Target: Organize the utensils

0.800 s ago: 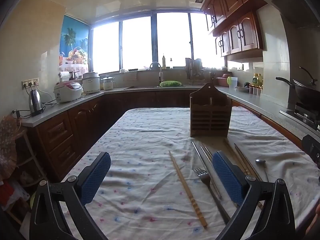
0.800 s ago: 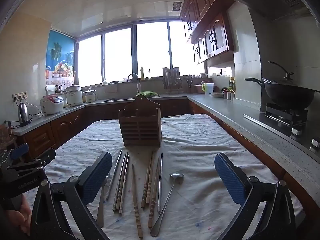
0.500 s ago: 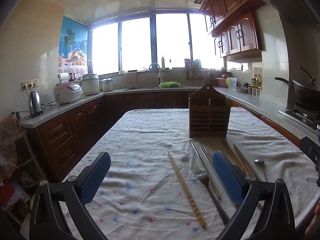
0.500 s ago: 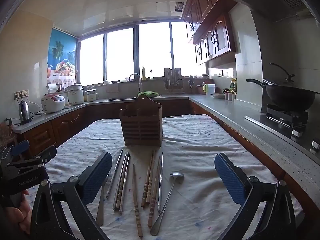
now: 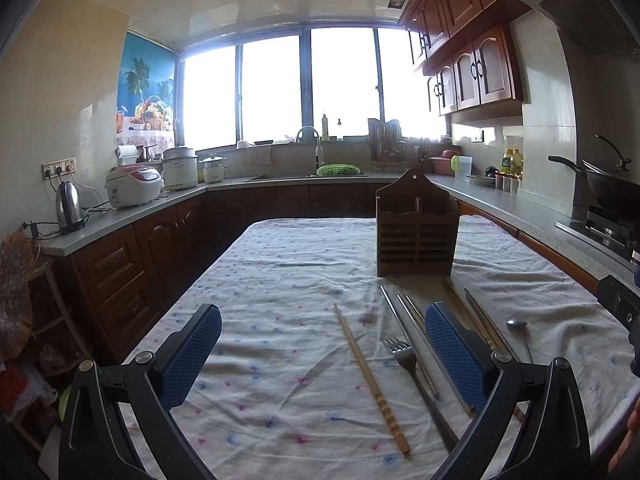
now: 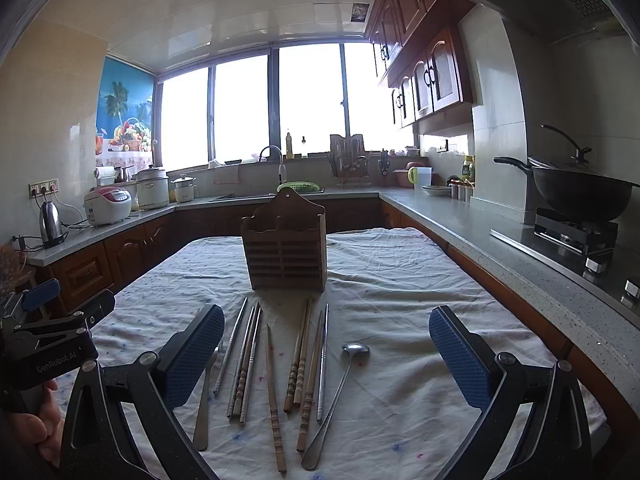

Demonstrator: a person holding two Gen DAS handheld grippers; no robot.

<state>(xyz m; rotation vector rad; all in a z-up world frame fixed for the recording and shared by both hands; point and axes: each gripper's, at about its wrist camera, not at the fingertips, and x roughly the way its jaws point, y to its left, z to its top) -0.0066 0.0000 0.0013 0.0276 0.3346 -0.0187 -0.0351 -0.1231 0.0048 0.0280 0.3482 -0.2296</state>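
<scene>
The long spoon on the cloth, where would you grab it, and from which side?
Probably mid-handle, from above. The spoon lies flat, its thin handle free of the metal chopstick only lower down, so the open right hand-held gripper could straddle it crosswise there.

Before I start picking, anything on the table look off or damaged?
Nothing damaged or spilled. The wooden holder stands upright; chopsticks, fork and ladle lie roughly parallel before it on the wrinkled cloth. One wooden chopstick lies alone, slightly apart from the others.
</scene>
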